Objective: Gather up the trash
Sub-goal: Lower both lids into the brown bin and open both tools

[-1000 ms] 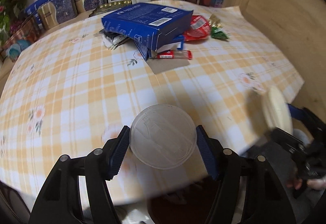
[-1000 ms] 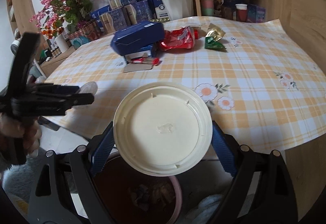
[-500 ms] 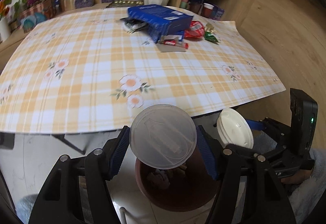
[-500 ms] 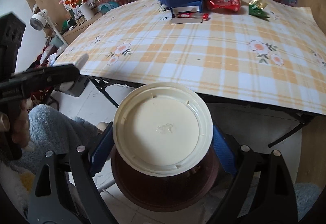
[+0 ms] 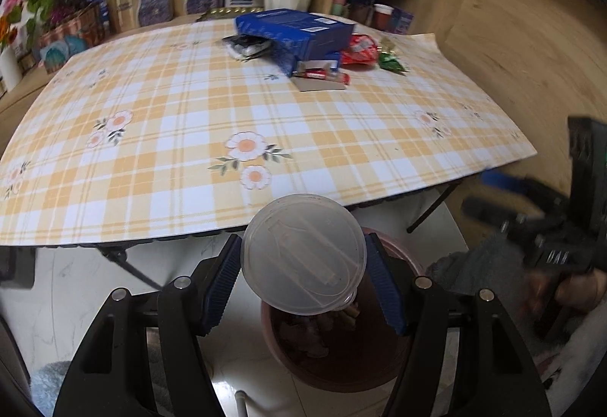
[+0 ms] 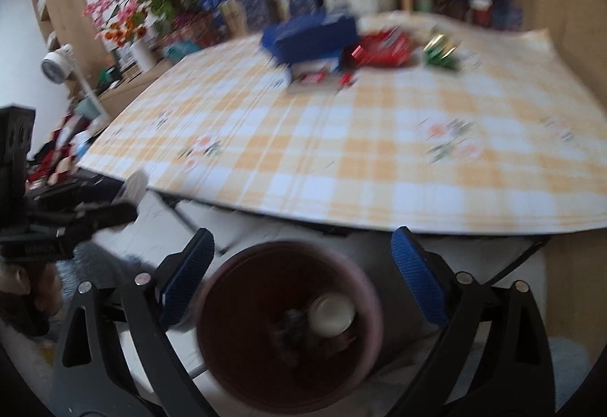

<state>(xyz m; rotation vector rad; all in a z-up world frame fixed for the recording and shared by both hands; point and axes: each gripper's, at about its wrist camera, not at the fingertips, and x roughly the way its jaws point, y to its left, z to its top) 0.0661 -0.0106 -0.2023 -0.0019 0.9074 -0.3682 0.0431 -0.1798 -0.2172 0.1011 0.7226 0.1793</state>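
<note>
My left gripper (image 5: 303, 257) is shut on a clear plastic lid (image 5: 303, 254) and holds it over the brown bin (image 5: 341, 367) on the floor. My right gripper (image 6: 299, 265) is open and empty above the same bin (image 6: 235, 333). The cream lid (image 6: 331, 309) lies inside the bin among other trash. On the table's far side lie a blue box (image 5: 299, 28), a red wrapper (image 5: 360, 49), a green wrapper (image 5: 390, 62) and a small red tube (image 5: 322, 76). The right wrist view is blurred.
The checked tablecloth table (image 5: 227, 136) stands in front of the bin, with folding legs (image 5: 125, 261) below. Flower pots, boxes and cups (image 5: 170, 0) line the back shelf. A wooden wall (image 5: 512, 38) is on the right. The right gripper also shows blurred in the left wrist view (image 5: 550, 227).
My right gripper has opened and the cream lid has dropped into the bin. My left gripper still holds the clear lid, now over the bin.
</note>
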